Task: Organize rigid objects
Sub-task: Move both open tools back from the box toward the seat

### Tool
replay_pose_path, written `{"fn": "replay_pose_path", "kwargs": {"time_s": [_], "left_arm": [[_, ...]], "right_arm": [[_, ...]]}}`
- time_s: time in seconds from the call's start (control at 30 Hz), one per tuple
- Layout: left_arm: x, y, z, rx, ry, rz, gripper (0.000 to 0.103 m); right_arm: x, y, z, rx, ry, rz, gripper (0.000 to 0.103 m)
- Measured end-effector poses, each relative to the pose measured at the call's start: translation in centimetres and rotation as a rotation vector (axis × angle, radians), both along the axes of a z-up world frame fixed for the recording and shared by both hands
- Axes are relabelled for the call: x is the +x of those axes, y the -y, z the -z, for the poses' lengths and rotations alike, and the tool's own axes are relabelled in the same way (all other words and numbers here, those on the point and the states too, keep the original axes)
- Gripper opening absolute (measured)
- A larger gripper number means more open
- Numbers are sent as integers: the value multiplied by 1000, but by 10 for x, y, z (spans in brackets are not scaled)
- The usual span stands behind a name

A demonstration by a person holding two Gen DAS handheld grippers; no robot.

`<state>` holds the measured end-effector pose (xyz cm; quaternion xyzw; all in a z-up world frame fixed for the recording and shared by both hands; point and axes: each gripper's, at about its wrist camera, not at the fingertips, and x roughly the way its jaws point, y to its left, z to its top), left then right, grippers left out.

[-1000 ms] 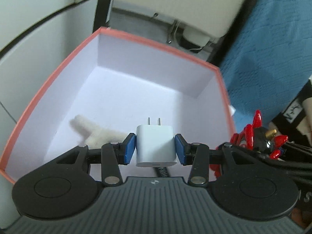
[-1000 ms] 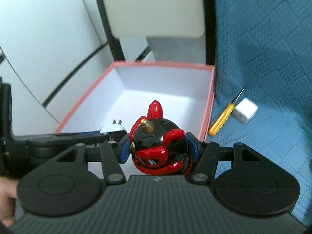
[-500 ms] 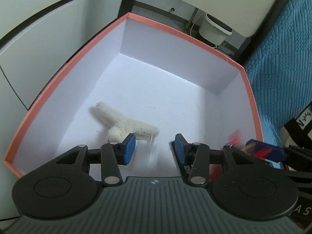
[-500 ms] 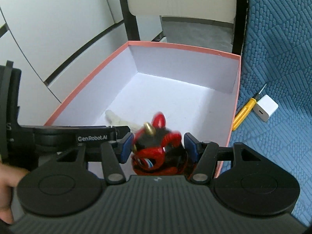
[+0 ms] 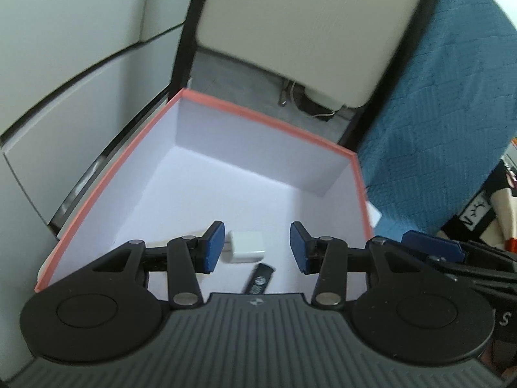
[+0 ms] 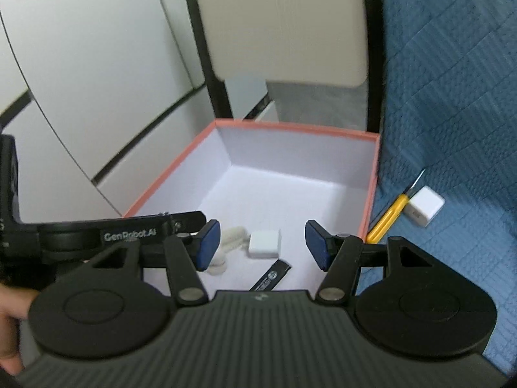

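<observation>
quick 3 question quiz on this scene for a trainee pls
1. True or false: the right gripper is shut on a figurine.
2. Which lies outside the box? A) the charger on its floor B) the black stick C) the yellow tool
3. Fill in: the left gripper is ____.

Key: 1 false, its jaws are open and empty. 2 C, it lies on the blue cloth beside a second charger. 3 open.
</observation>
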<state>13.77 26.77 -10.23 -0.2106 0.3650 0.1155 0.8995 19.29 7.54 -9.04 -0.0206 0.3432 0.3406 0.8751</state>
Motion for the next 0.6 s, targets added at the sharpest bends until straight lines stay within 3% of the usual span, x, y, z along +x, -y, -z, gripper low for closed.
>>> {"fn": "replay_pose_path", "kwargs": {"time_s": [0.2,0.6], "left_arm": [[-3,31,-22,22,55,50,51],[-1,84,-39,34,98,132,51]], "right_arm": [[-12,29,-13,5,76,44,61],[-22,88,-17,37,115,137,61]]}}
